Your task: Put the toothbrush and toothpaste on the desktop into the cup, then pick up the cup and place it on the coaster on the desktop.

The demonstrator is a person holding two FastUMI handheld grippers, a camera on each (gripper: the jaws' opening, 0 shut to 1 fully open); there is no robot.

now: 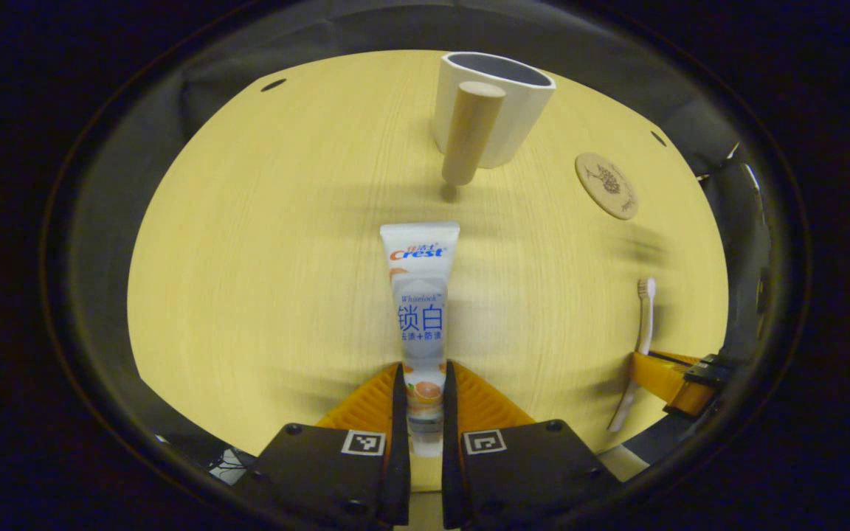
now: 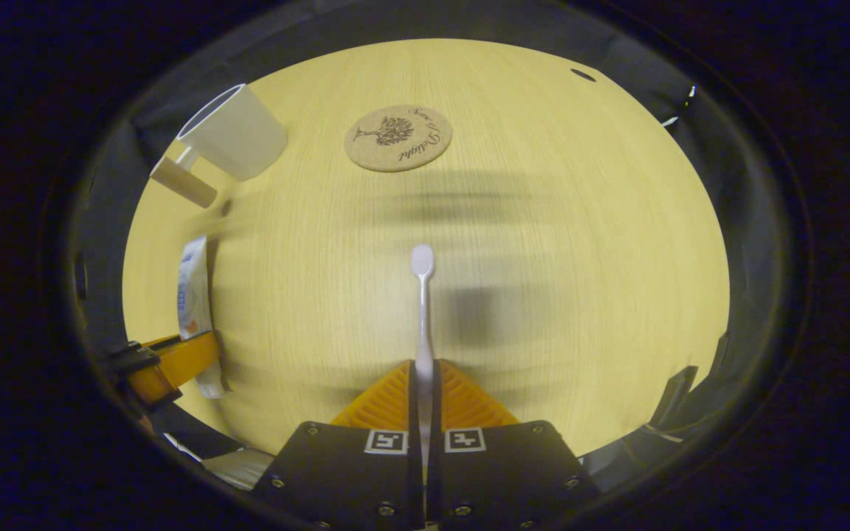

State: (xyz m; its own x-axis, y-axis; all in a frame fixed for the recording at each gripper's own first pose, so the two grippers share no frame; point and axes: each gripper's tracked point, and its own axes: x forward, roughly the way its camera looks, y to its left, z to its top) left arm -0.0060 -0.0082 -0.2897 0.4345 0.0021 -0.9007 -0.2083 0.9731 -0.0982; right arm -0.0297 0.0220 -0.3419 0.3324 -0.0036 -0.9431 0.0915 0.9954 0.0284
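In the left gripper view my left gripper (image 1: 421, 383) is shut on the cap end of a white toothpaste tube (image 1: 420, 295), which points away over the wooden desktop (image 1: 263, 258). Beyond it stands a white cup (image 1: 502, 110) with a wooden handle (image 1: 471, 133). The round cork coaster (image 1: 606, 184) lies to the right. In the right gripper view my right gripper (image 2: 423, 380) is shut on the handle of a white toothbrush (image 2: 422, 302), head pointing forward. The coaster (image 2: 398, 138) lies ahead, the cup (image 2: 233, 133) at far left. Each view shows the other gripper (image 1: 679, 380) (image 2: 167, 369) holding its item.
The desktop's edges curve round, with dark cloth wall (image 1: 122, 184) beyond them. Small dark holes (image 1: 273, 85) (image 2: 583, 74) mark the table near the far corners. Bare wood lies between cup, coaster and both grippers.
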